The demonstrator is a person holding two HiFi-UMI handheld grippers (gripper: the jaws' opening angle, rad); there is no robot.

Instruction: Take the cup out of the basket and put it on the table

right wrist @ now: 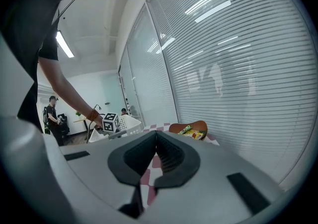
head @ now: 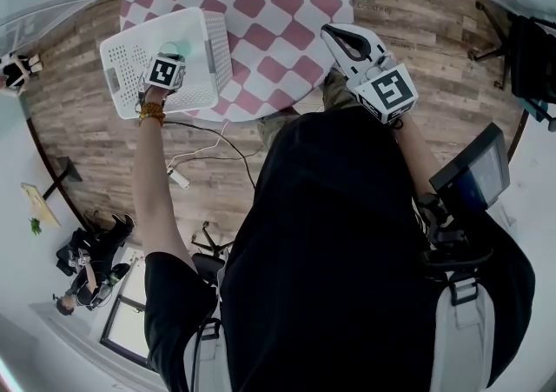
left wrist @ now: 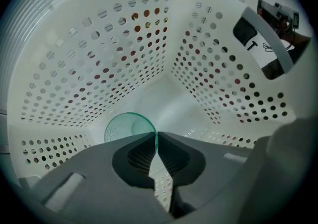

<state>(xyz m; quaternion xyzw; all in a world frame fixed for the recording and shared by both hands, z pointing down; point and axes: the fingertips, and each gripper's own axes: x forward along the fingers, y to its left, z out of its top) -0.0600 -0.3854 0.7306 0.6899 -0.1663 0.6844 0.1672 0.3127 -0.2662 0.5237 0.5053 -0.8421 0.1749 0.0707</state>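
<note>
At the left edge of the table (head: 261, 8): 1 basket (head: 130, 60). It is white plastic and rectangular. Its walls are punched with rows of round holes and its floor is smooth. One handle slot shows in a short wall.

Inside the basket: 1 cup (left wrist: 124, 126). It is translucent green with a round rim, a thin wall and a fine dotted texture on the side. It sits low in the basket, near the foot of a perforated wall, mouth up.

Grippers: 2, each with pale grey housing, dark ribbed pads and one cube with square markers.
- Left gripper (left wrist: 157, 141): points straight down into the basket. Its jaws are drawn almost together, pinching the cup's thin wall at the rim, on the side nearest the camera.
- Right gripper (right wrist: 155, 136): held over the near right edge of the table, pointing roughly level. Its jaws are pressed together with nothing between them.

Table: 1, round, covered in a red-and-white check cloth. At its far edge is 1 shallow orange-brown dish (right wrist: 191, 127) with a bright snack packet (right wrist: 190, 130) lying in it.

Floor (head: 417, 16): wood-grain planks.
</note>
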